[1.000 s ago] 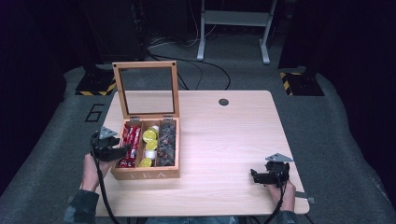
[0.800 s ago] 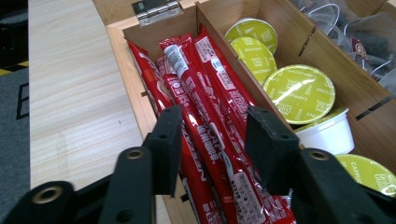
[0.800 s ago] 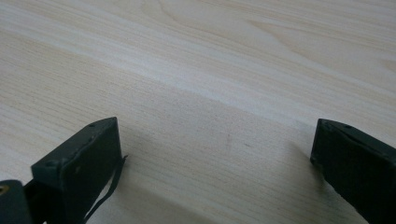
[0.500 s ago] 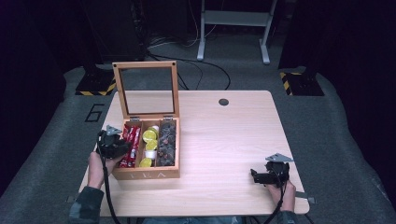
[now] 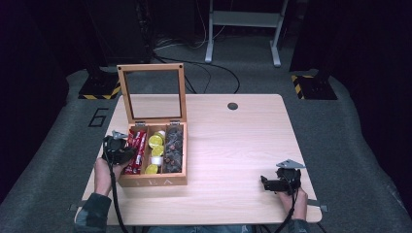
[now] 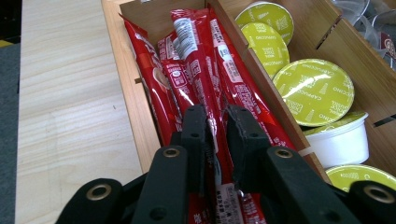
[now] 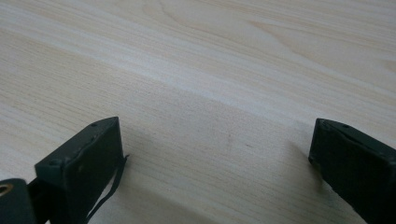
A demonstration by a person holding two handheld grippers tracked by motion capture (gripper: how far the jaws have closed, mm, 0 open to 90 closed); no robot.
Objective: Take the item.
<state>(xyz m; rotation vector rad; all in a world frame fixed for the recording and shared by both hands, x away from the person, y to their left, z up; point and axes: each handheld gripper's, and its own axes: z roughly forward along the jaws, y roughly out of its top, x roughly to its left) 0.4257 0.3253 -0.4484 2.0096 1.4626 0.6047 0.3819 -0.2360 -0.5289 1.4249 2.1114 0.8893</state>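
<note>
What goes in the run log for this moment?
left tongs: just closed on red stick in box | right tongs: open over table

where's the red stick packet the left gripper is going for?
In the left compartment of the wooden tea box, at the table's left in the high view: the red stick packet is pinched by the left gripper, beside the yellow-lidded capsules.

A: What do the two tools look like from above?
B: Both are black. The left gripper (image 5: pixel 116 148) and the right gripper (image 5: pixel 279 180) each carry a grey three-cornered plate on top, at about 12 o'clock on the body, and each trails a black cable toward 6 o'clock.
A: And close up?
B: Its jaws are matte black bars with round brass-ringed screw holes; the right one has a loose thread.
A: Clothing?
B: A dark mottled sleeve (image 5: pixel 90 213) at the left forearm
</note>
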